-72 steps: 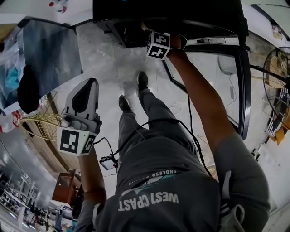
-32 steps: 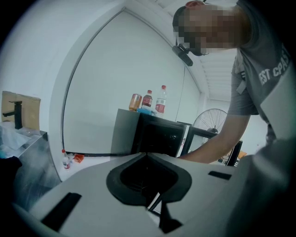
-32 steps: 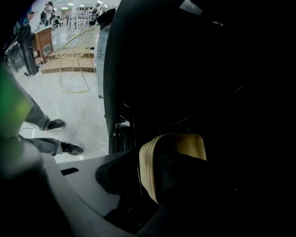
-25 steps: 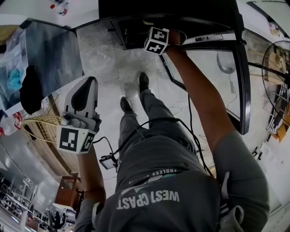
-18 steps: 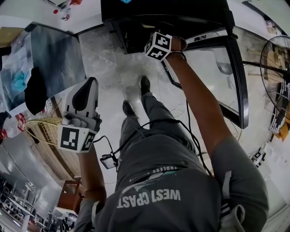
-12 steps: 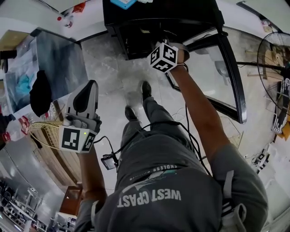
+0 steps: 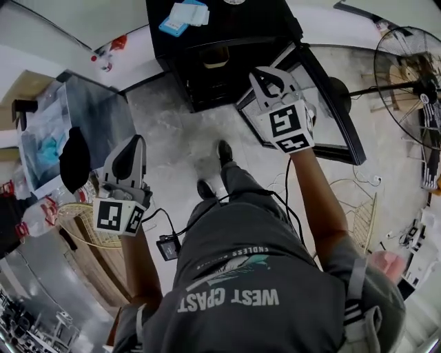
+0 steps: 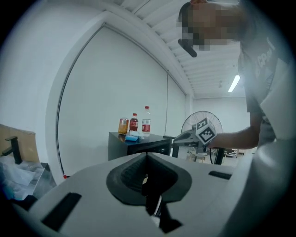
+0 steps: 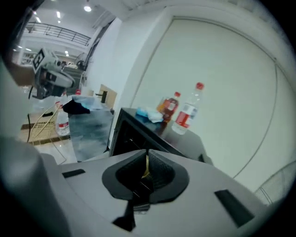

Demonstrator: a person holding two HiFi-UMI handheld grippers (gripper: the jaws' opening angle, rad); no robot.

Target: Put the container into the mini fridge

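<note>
The black mini fridge (image 7: 227, 41) stands open at the top of the head view, its glass door (image 7: 324, 103) swung out to the right. A pale container (image 7: 215, 58) rests on a shelf inside. My right gripper (image 7: 262, 76) hovers in front of the opening, clear of the fridge, shut and empty. In the right gripper view its jaws (image 9: 147, 157) meet with nothing between them, and the fridge (image 9: 134, 134) lies just beyond. My left gripper (image 7: 134, 145) hangs at the left over the floor, shut and empty; in the left gripper view its jaws (image 8: 147, 157) are pressed together.
Bottles (image 9: 185, 113) and a blue pack (image 7: 182, 17) sit on top of the fridge. A standing fan (image 7: 406, 69) is at the right. A glass table (image 7: 96, 114) with a black item (image 7: 74, 158) and a wire basket (image 7: 86, 224) are at the left.
My right gripper has drawn back out of the fridge opening toward the person and now shows fully. The head view has pulled back from the fridge. The left gripper has barely moved.
</note>
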